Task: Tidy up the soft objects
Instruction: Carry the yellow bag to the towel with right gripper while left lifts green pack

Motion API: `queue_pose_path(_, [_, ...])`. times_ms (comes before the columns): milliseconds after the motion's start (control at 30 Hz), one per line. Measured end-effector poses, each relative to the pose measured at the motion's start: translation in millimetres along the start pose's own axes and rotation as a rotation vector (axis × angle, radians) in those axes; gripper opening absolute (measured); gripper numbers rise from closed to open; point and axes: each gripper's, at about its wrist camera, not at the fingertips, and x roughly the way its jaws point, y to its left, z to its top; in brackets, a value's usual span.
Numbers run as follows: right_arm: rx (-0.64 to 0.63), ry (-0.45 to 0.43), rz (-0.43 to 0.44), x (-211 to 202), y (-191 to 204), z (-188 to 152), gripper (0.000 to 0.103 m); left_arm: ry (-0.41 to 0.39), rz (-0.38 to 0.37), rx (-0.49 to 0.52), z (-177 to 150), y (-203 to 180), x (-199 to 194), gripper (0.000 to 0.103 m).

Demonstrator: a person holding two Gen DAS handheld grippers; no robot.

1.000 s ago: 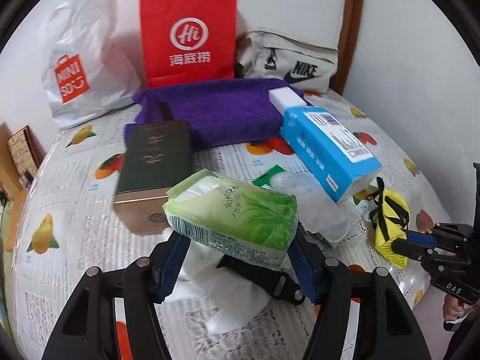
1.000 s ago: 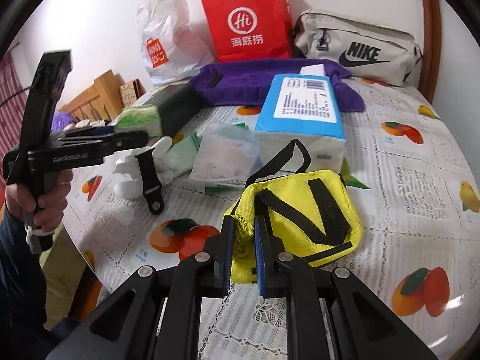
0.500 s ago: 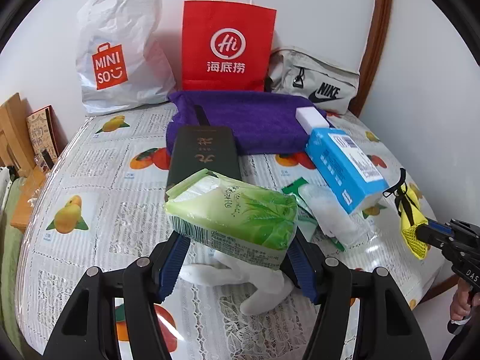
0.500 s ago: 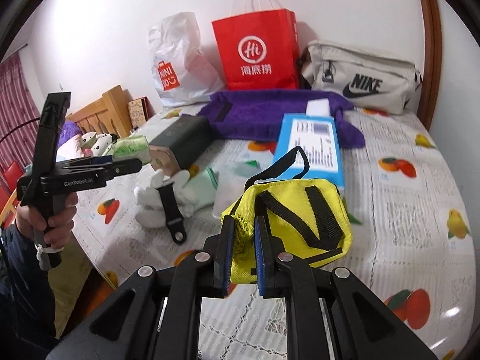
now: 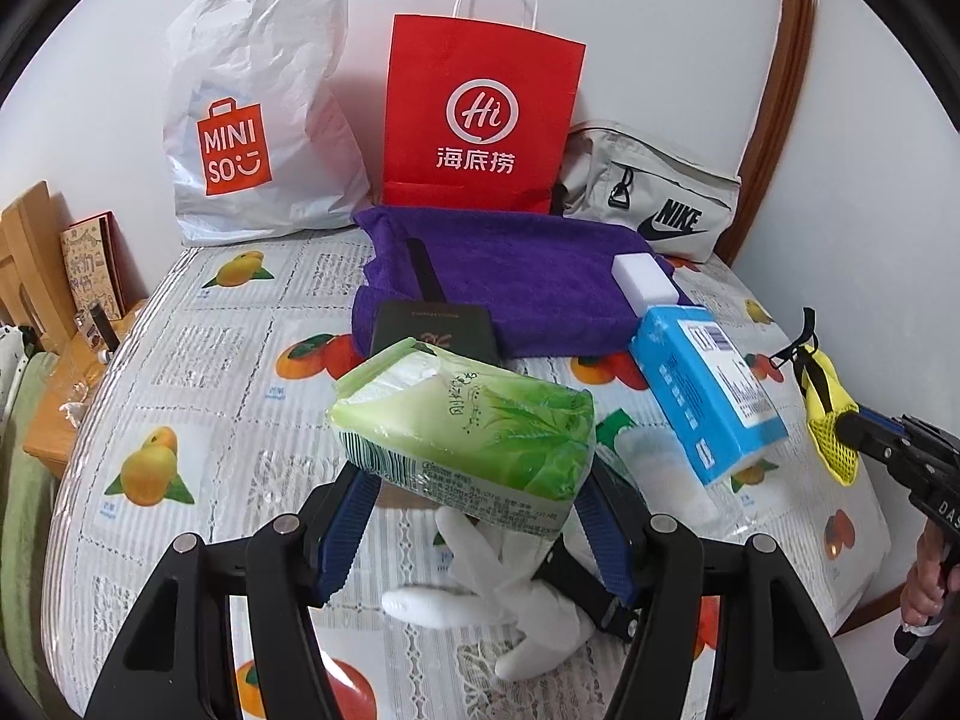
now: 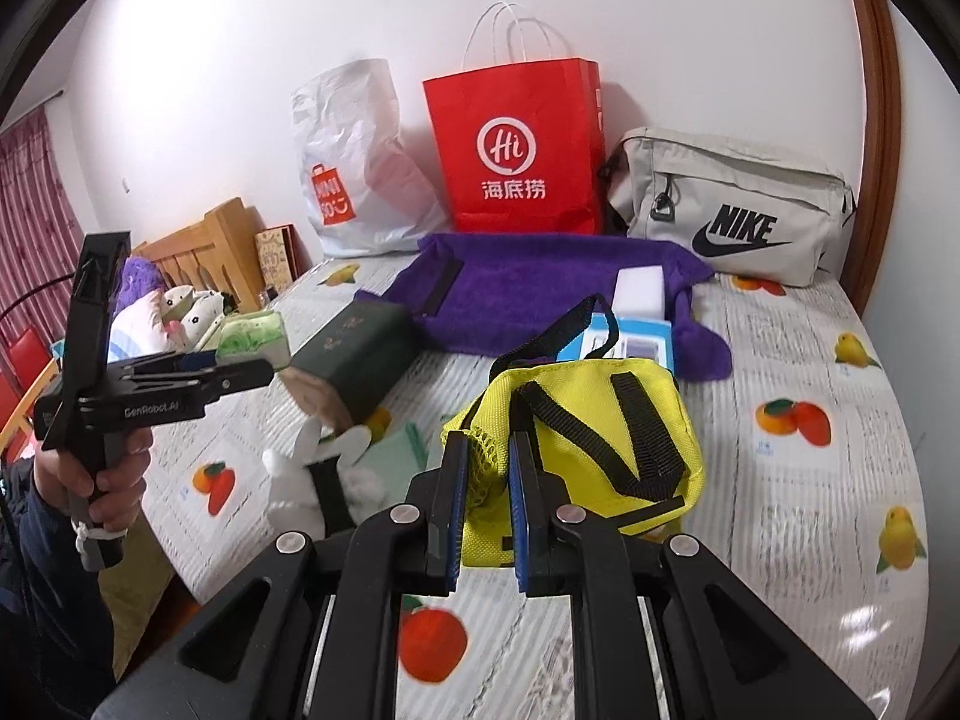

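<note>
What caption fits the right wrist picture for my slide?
Right gripper pinches a yellow mesh pouch above the fruit-print tablecloth.

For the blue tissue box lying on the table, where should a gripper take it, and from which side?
Grip the blue tissue box across its two long side faces, coming from above. It lies flat with the labelled face up; those parallel sides are narrower than its length.

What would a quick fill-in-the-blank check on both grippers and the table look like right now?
1. The left gripper is clamped on a ____ tissue pack.
2. The right gripper pinches a ____ pouch with black straps.
3. The white sponge lies on the ____ towel.
4. The red paper bag stands between the white plastic bag and the ____ Nike bag.

Missing words: green; yellow; purple; grey
</note>
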Motion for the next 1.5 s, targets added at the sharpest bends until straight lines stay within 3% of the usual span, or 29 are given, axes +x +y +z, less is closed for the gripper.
queue_pose_path(900, [-0.04,-0.025,0.043,106,-36,120,0.013,0.071,0.023,-0.051,92,10,90,0.063])
queue_pose_path(1267, [-0.088,0.049,0.003,165,-62,149,0.013,0.121,0.058,-0.043,121,12,132,0.063])
queue_pose_path(1500, [-0.124,0.105,-0.025,197,-76,154,0.013,0.163,0.038,-0.041,133,13,154,0.063])
